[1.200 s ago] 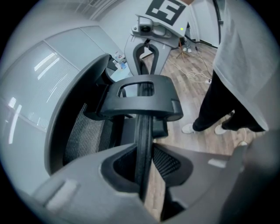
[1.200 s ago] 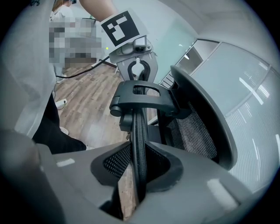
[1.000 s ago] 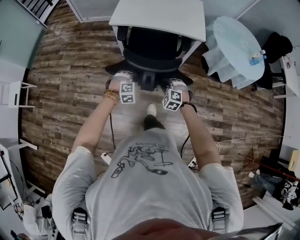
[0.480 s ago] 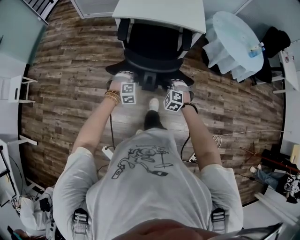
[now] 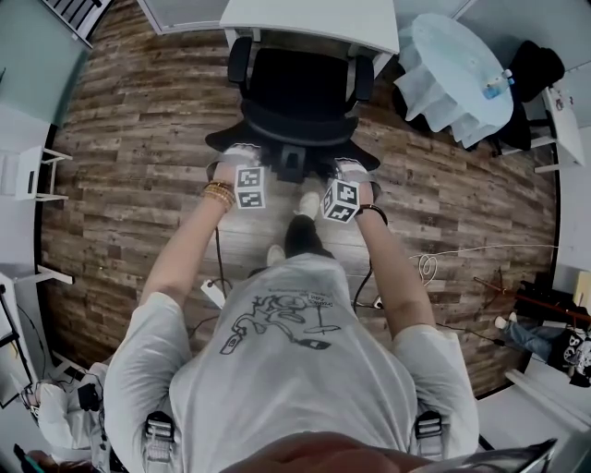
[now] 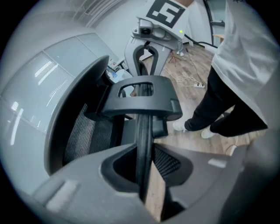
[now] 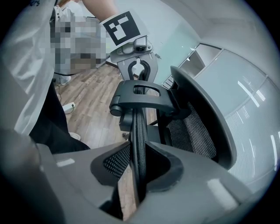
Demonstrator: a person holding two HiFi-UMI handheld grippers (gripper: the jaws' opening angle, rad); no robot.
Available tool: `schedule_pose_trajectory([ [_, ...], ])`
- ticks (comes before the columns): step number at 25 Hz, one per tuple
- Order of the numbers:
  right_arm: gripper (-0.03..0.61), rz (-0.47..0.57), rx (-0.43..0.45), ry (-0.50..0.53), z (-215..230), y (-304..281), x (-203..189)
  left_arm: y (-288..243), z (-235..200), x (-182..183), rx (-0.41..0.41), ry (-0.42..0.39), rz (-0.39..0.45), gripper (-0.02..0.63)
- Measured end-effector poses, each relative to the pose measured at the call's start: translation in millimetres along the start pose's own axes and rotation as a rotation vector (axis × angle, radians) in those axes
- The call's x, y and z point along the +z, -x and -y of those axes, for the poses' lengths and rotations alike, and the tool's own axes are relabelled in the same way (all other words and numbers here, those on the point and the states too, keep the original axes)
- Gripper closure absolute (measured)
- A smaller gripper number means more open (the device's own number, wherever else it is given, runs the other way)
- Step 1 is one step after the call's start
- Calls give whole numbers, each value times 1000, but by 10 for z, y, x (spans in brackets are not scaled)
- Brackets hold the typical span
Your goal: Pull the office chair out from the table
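Underfoot, plank floor spreads around office chair and white table.

The office chair stands straight ahead of the person, its seat's far edge close to the near edge of the table and its backrest toward the person, whose feet are on the floor just behind it. The left gripper sits on the backrest's top rim left of the middle bracket, the right gripper on the rim right of it. Right of the table is a round table with a bottle near its right edge, and a power strip lies on the floor at the person's left.
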State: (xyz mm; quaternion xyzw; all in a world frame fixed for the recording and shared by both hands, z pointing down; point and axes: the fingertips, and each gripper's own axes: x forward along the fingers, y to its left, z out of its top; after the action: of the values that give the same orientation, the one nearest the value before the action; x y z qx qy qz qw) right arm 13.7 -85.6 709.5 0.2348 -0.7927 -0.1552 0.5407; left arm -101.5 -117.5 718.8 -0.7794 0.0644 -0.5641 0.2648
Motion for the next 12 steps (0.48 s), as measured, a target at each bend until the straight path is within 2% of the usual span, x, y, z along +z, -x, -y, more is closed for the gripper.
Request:
schedule_pose_trajectory([
  [12,476,6,-9,11,-434,287,-18,208,451,195,-3,2,8,517],
])
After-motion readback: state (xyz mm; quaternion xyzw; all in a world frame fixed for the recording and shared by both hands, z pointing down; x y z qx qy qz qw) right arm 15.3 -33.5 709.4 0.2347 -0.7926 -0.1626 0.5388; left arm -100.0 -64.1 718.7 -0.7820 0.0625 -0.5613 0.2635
